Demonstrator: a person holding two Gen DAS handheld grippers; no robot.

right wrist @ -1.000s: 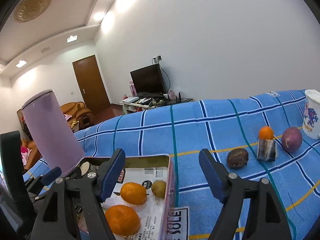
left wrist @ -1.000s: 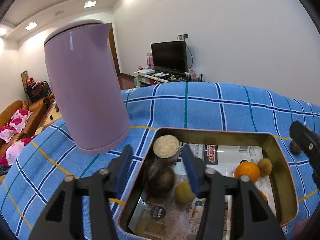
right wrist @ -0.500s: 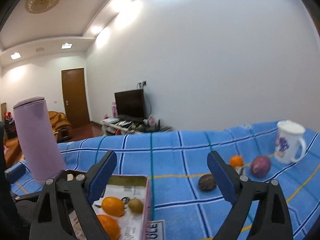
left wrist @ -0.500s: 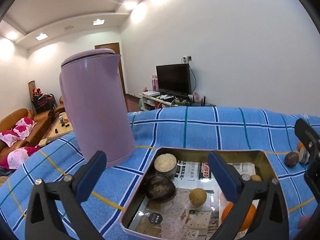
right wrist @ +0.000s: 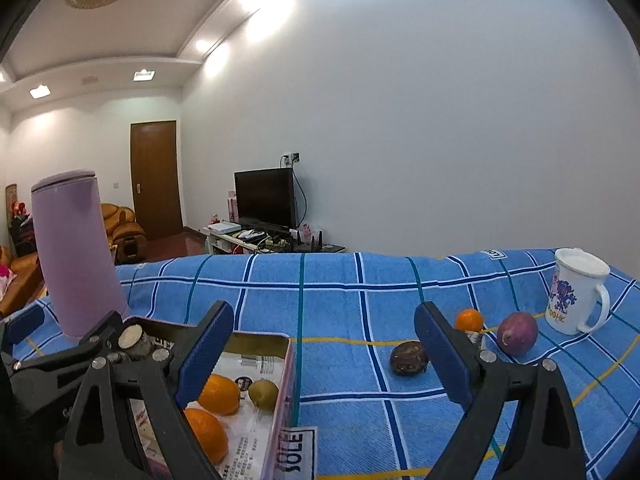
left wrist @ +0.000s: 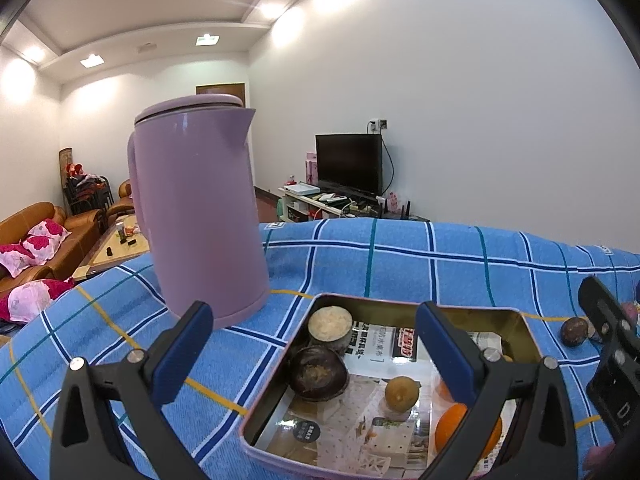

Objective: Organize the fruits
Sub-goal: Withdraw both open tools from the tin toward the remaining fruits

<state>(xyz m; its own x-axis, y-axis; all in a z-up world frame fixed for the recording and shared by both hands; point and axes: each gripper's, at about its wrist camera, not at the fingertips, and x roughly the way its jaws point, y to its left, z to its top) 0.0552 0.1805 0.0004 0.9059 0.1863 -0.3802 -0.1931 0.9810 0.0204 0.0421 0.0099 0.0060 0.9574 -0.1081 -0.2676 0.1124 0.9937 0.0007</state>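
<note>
Left wrist view: your left gripper (left wrist: 310,344) gapes wide, empty, above the rectangular metal tin (left wrist: 420,306) holding a dark brown round fruit (left wrist: 319,368). Your right gripper (right wrist: 324,350), equally wide and empty, faces a dark wrinkled fruit (right wrist: 409,358) on the blue checked cloth (right wrist: 340,280).

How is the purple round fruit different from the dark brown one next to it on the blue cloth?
The purple fruit looks smooth and bright, while the dark brown fruit looks dull and wrinkly. The purple fruit lies nearer the white mug; the dark brown fruit lies nearer the tin. Both are roundish and sit outside the tin.
</note>
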